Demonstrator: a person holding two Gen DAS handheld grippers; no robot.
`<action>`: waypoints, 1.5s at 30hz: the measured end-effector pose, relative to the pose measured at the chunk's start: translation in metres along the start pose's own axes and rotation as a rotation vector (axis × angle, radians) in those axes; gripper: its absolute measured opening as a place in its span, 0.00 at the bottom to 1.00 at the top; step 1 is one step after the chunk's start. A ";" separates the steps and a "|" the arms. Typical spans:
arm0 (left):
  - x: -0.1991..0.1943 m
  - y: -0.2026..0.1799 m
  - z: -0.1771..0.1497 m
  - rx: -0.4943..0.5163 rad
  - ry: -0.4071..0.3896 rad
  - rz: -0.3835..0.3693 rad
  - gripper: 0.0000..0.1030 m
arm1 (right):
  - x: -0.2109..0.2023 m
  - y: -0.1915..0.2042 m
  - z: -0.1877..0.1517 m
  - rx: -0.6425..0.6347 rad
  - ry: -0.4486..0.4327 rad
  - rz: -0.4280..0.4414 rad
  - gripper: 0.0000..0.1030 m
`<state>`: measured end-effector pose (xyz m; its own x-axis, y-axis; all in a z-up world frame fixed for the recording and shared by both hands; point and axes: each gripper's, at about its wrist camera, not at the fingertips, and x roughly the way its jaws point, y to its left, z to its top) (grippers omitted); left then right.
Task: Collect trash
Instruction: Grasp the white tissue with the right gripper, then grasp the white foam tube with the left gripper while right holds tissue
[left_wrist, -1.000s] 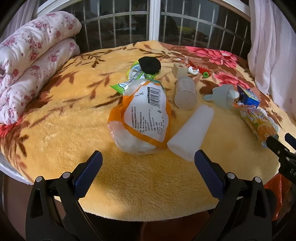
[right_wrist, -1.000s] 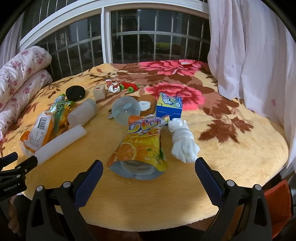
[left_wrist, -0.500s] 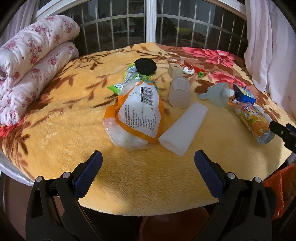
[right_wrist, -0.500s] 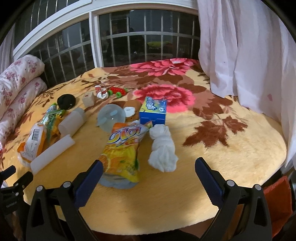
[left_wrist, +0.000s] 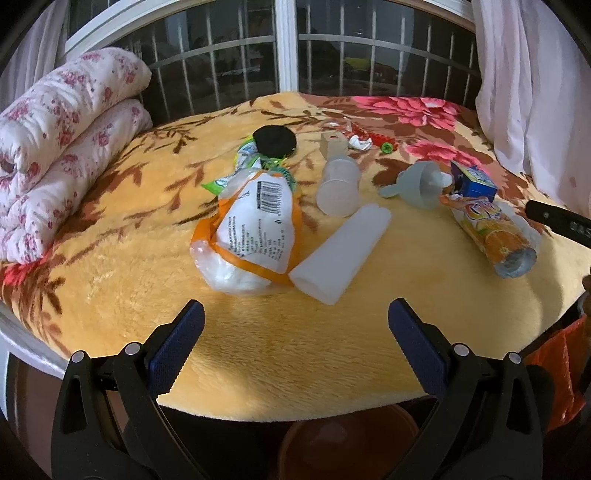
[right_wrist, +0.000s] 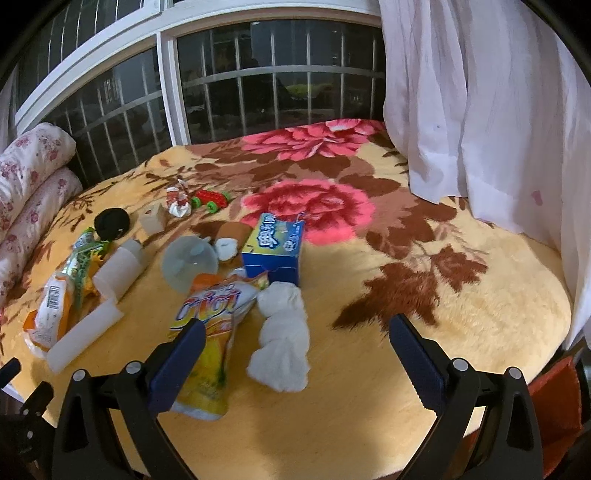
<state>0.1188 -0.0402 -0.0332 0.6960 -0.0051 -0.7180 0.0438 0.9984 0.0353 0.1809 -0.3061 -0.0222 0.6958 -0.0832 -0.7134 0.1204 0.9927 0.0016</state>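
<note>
Left gripper (left_wrist: 295, 339): jaws spread wide, nothing between them, both blue-padded fingers (left_wrist: 177, 347) level and pointing forward. Its black frame also shows at the lower left edge of the right wrist view.

Right gripper (right_wrist: 295, 362): jaws likewise spread wide and empty, fingers (right_wrist: 415, 363) level. Part of its black body appears at the right edge of the left wrist view.

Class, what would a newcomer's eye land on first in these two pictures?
The litter strewn over the yellow flowered blanket: an orange snack bag beside a white wadded tissue, with a blue box just behind them. Farther left lie a white tube and an orange-edged bag; both grippers hang open, empty.
</note>
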 end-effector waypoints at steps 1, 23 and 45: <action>-0.001 -0.002 0.000 0.007 -0.005 0.002 0.95 | 0.003 -0.002 0.000 -0.002 0.006 0.004 0.93; 0.002 -0.015 -0.012 0.062 -0.006 -0.008 0.95 | 0.067 0.010 -0.010 -0.081 0.163 0.046 0.29; 0.070 -0.045 0.051 0.358 0.079 -0.250 0.93 | -0.011 -0.003 -0.073 0.033 0.062 0.240 0.30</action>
<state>0.2024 -0.0884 -0.0492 0.5759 -0.2254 -0.7858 0.4591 0.8845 0.0828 0.1214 -0.3020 -0.0651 0.6629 0.1609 -0.7312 -0.0192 0.9800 0.1983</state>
